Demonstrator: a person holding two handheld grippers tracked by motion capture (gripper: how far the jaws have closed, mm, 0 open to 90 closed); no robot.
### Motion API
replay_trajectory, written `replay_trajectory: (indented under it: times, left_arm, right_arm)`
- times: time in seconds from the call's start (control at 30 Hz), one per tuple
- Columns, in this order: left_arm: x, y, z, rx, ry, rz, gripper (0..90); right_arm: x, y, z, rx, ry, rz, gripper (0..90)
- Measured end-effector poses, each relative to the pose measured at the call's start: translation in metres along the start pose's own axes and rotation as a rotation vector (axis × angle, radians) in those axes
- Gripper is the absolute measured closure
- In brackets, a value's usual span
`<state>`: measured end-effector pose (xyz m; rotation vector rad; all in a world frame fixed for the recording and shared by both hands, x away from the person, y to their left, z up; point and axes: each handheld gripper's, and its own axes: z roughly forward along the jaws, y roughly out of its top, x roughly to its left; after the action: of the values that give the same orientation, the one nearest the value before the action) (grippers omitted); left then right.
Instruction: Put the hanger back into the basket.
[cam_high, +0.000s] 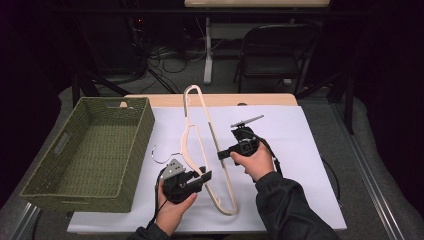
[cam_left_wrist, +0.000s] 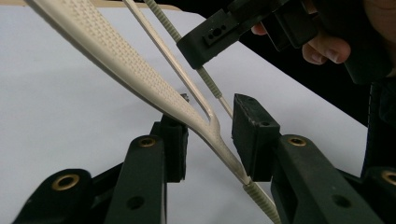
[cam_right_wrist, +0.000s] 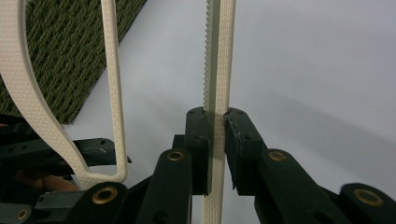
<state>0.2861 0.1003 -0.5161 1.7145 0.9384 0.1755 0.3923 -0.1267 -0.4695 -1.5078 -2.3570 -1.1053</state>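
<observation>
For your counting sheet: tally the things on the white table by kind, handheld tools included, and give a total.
Hangers: 1, cream
Baskets: 1, green
Grippers: 2, left gripper and right gripper
Total: 4

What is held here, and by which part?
The right gripper clamps the cream hanger by its ridged bottom bar; the left gripper straddles its shoulder without gripping.
</observation>
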Motion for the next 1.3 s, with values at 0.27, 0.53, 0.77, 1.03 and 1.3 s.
replay_trajectory:
  times: [0.27,0.53,0.77,1.03,1.3]
  left_arm:
    - [0.002,0.001,-0.002,-0.005,-0.009,-0.026,72.6]
    - [0.004,0.003,-0.004,-0.008,-0.024,-0.052,75.1]
    - [0.006,0.006,-0.007,-0.017,-0.04,-0.087,77.4]
    - [0.009,0.009,-0.01,-0.028,-0.058,-0.139,81.9]
    - [0.02,0.014,-0.015,-0.039,-0.066,-0.251,86.7]
  right_arm:
    - [0.0,-0.001,0.0,-0.005,0.004,0.008,79.8]
    - [-0.001,-0.001,0.0,-0.002,0.014,0.017,79.6]
    - [0.001,-0.002,0.0,-0.014,0.032,0.028,79.1]
    - [0.001,-0.003,0.004,-0.021,0.031,0.029,77.5]
    - [0.003,-0.004,0.003,-0.01,0.046,0.024,75.0]
